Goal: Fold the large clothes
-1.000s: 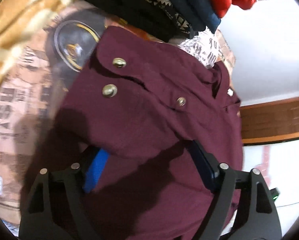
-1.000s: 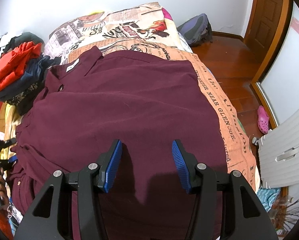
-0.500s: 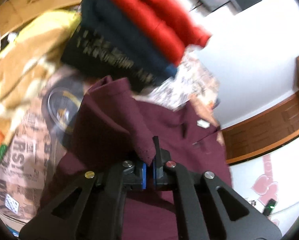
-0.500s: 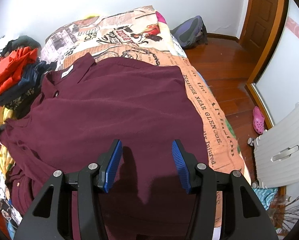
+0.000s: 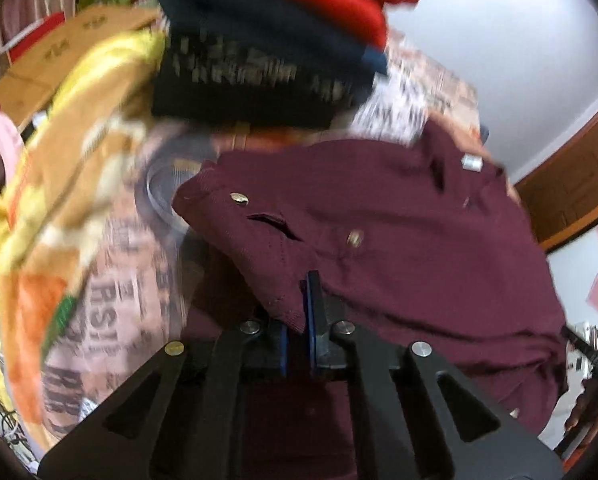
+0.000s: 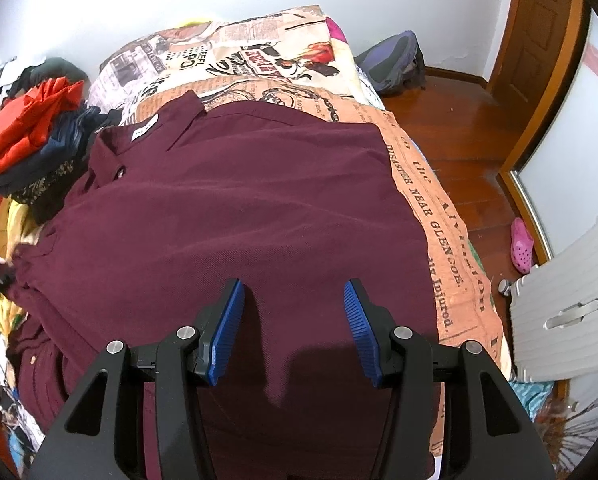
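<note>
Maroon shirt (image 6: 239,208) lies spread across the bed (image 6: 431,216), collar toward the far wall, white neck label (image 6: 144,131) showing. It covers most of the newspaper-print bedspread, whose orange strip stays bare along the shirt's right edge.

Left hand-held gripper (image 5: 297,320): jaws pressed together, pinching a hemmed edge of the shirt (image 5: 399,240) between the blue pads. The log trace shows a slight reopening after the clamp, but the fabric sits in the pinch and rises from it in a raised fold. Two brass snaps (image 5: 239,199) and a buttonhole slit are visible on the lifted part (this view is motion-blurred, so finer detail is not readable).

Right hand-held gripper (image 6: 295,332): jaws spread, nothing between the blue ribbed pads (image 6: 226,334). It hangs over the near portion of the shirt and casts a shadow on the cloth; whether it touches the fabric I cannot tell.

Stack of folded clothes (image 6: 31,136) sits on the left of the bed beside the shirt's collar: red on top, navy beneath, a black patterned piece at the bottom. A yellow cloth (image 5: 59,128) lies near the stack.

Off the bed: backpack (image 6: 395,62) on the wooden floor (image 6: 459,136) by the wall, pink clog (image 6: 522,245) near the door side.
</note>
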`<action>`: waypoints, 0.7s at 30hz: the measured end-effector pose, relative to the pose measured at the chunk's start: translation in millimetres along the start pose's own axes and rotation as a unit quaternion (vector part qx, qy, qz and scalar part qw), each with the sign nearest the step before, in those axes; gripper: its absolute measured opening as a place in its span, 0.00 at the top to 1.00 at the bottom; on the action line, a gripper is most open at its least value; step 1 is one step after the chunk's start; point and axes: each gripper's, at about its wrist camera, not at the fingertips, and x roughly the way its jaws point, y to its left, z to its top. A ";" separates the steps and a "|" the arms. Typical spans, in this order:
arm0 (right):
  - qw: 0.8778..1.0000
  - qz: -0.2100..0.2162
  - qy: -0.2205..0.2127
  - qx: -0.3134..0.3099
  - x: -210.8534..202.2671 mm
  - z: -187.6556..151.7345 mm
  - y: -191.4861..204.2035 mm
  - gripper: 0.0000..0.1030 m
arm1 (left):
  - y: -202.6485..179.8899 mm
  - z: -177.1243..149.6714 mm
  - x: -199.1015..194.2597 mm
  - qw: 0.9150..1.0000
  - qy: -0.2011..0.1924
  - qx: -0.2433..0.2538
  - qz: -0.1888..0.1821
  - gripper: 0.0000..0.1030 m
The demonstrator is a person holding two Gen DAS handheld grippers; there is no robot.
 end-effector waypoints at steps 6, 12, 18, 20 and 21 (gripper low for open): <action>1.000 0.002 -0.002 0.017 0.6 2.5 -6.4 0.53 | 5.8 -25.5 14.6 0.998 0.032 0.030 0.040 0.55; 1.000 0.003 -0.003 0.023 2.4 6.1 -7.6 0.53 | 20.2 -38.2 7.7 0.995 0.034 0.047 0.081 0.46; 1.000 -0.006 -0.010 0.012 0.5 13.1 -8.3 0.53 | 35.2 -19.4 -15.7 0.998 0.017 0.021 0.051 0.43; 1.000 -0.013 -0.016 0.007 -1.8 15.8 -9.5 0.53 | 36.8 -8.7 -20.2 0.999 0.007 0.021 0.047 0.43; 1.000 -0.018 -0.020 0.005 -4.0 17.5 -10.5 0.53 | 39.1 0.3 -22.2 0.999 0.002 0.021 0.046 0.42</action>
